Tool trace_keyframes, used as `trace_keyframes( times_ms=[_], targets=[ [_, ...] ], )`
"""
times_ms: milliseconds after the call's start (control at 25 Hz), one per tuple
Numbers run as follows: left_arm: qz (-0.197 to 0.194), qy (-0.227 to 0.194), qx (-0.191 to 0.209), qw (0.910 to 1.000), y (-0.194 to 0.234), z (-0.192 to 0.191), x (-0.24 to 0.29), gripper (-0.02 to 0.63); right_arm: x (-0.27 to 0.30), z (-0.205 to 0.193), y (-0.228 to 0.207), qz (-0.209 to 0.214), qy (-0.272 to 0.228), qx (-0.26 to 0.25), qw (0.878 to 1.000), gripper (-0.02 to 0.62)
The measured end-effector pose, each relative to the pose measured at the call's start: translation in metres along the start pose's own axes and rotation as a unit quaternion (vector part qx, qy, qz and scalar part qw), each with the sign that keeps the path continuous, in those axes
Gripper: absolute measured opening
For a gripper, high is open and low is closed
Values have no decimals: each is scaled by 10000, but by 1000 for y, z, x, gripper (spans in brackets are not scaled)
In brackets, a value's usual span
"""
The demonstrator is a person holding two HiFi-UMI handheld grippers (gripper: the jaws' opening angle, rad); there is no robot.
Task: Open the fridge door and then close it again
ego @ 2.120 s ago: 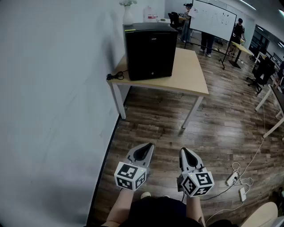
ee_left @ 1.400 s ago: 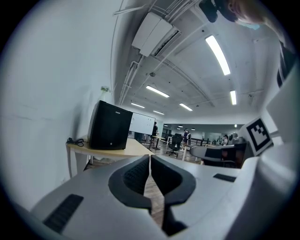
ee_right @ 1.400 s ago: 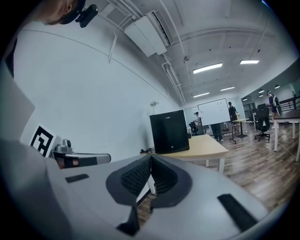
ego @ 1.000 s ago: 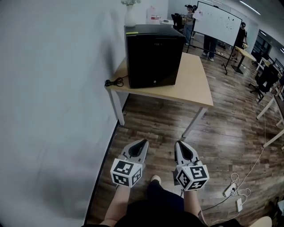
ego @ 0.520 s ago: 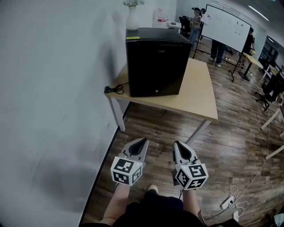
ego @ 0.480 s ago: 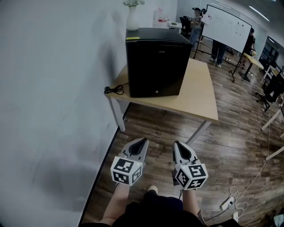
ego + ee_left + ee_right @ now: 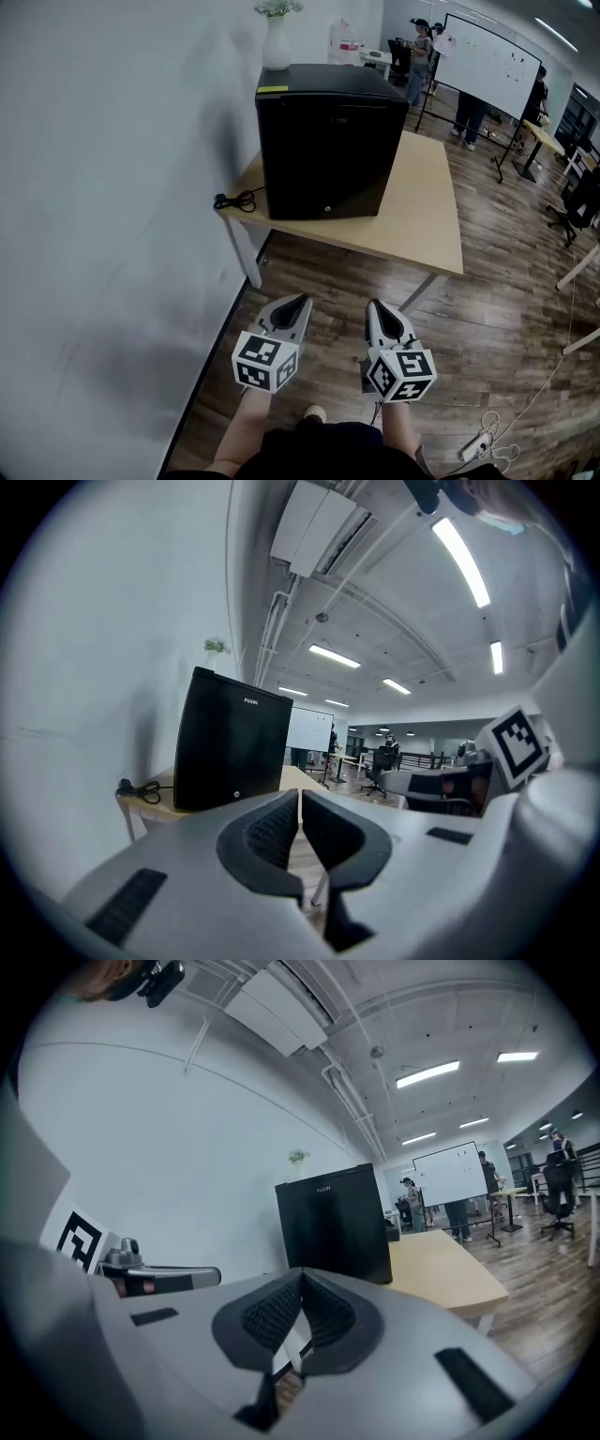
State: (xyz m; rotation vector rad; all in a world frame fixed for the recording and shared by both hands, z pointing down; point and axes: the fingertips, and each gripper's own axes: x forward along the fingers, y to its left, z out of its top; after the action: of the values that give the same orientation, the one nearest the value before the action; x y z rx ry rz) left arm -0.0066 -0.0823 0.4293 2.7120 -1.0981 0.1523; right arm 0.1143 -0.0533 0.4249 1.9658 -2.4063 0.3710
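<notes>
A small black fridge [image 7: 323,141] stands with its door shut on a light wooden table [image 7: 427,220] against the white wall. It also shows ahead in the left gripper view as the fridge [image 7: 230,752] and in the right gripper view as the fridge [image 7: 333,1222]. My left gripper [image 7: 301,299] and right gripper [image 7: 374,304] hang side by side over the floor, well short of the table. Both are shut with nothing between the jaws, as the left gripper [image 7: 299,794] and right gripper [image 7: 301,1277] views show.
A white vase [image 7: 276,42] stands behind the fridge, and a black cable [image 7: 234,200] lies at the table's left corner. People and a whiteboard [image 7: 489,64] are at the far right. A power strip with cords [image 7: 483,446] lies on the wood floor.
The fridge and table have come closer and larger in the head view as I walk toward them. Both grippers stay shut, side by side.
</notes>
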Motion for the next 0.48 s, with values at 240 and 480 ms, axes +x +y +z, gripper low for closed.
trace_keyframes(
  times_ms=[240, 480],
  targets=[
    [101, 1, -84, 9999, -1, -4, 15, 12, 13, -1, -16, 110, 74, -32, 9999, -9],
    [307, 75, -125, 9994, 4, -8, 9, 12, 19, 1, -9, 442, 51, -62, 9990, -9]
  ],
)
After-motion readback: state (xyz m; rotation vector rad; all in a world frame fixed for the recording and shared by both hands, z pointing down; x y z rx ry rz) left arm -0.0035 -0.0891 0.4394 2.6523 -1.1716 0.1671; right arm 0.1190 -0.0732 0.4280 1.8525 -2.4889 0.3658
